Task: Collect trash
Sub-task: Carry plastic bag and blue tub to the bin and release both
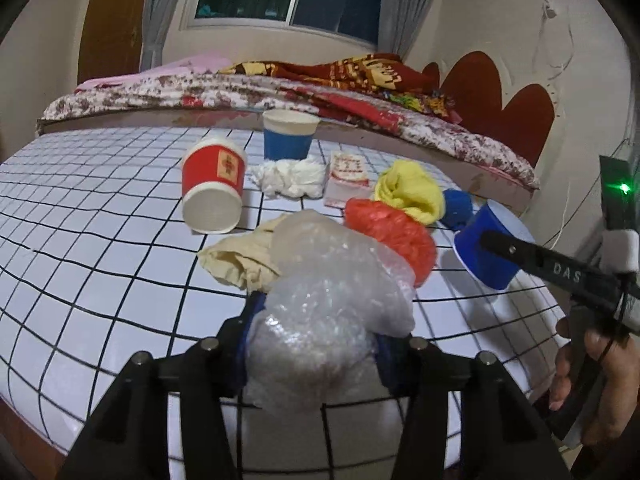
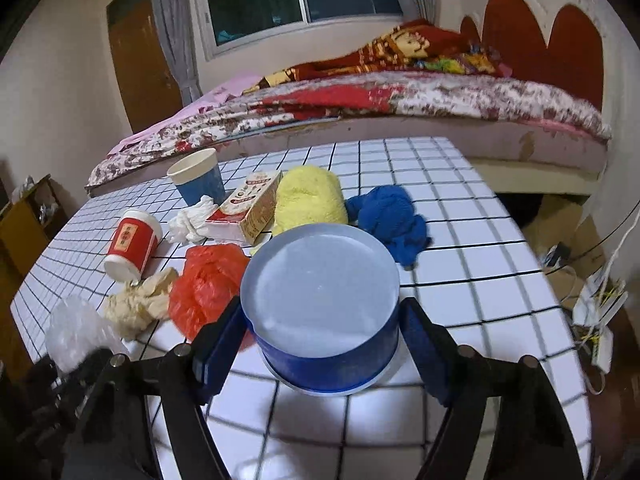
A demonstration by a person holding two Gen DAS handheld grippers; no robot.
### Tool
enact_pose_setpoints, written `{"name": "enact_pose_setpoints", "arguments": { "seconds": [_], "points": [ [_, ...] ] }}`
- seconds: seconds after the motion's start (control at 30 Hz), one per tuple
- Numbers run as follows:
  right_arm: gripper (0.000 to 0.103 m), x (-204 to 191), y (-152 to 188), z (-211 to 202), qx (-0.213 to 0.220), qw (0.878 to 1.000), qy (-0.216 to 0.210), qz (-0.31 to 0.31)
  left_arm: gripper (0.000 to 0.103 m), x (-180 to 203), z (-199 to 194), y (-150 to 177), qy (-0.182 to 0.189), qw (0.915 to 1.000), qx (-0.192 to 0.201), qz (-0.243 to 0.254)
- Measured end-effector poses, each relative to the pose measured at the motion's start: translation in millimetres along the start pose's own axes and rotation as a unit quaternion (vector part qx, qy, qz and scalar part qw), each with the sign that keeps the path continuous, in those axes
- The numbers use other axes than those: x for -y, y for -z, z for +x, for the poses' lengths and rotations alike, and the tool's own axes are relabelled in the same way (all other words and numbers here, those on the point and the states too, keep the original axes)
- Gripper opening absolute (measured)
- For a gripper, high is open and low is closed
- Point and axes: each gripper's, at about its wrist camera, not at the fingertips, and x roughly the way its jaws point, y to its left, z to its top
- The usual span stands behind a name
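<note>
My left gripper [image 1: 312, 344] is clenched on the bubble wrap [image 1: 332, 300]: both blue pads press into its sides and the wad bulges up and forward out of the jaws. It is a shapeless lump, so I can give it no clear long axis. It sits right between the pads, low over the table [image 1: 100, 240].

My right gripper [image 2: 320, 344] straddles the tipped blue cup [image 2: 324, 300]. The cup lies on its side, its axis running along my fingers, flat base away from me and rim toward me. It sits midway between the jaws. They stand wide; I see a thin gap at the right pad, and the left pad looks just beside the wall, so I cannot tell that they press it.

Just beyond the left jaws lie a beige rag [image 1: 240, 260] to the left and an orange bag [image 1: 392, 236] to the right. Farther ahead come a red cup [image 1: 214, 188] on its side, base toward me, white tissue [image 1: 290, 178], a small box [image 1: 347, 178], a yellow cloth [image 1: 410, 190] and a blue cloth [image 2: 390, 220]. Farthest stands an upright blue cup [image 1: 289, 136], at the table's far edge.
</note>
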Motion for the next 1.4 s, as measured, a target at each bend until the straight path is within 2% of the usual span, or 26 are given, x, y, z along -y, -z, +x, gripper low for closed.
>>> {"name": "enact_pose_setpoints", "arguments": {
  "seconds": [0.43, 0.77, 1.1, 1.4],
  "points": [
    [0.078, 33.3, 28.9, -108.5, 0.062, 0.998, 0.031, 0.0, 0.051, 53.9, -28.6, 5.7, 0.043, 0.9984, 0.013, 0.034],
    [0.078, 82.5, 68.3, -163.8, 0.069, 0.994, 0.078, 0.042, 0.051, 116.8, -35.5, 17.4, 0.094, 0.9918, 0.007, 0.086],
    [0.078, 139.3, 103.4, -201.1, 0.061, 0.986, 0.127, 0.092, 0.051, 182.9, -33.7, 35.6, 0.152, 0.9788, -0.015, 0.136],
    [0.078, 190.6, 136.3, -230.5, 0.053, 0.975, 0.164, 0.141, 0.051, 247.1, -38.5, 63.2, 0.209, 0.9601, -0.043, 0.18]
  ]
}}
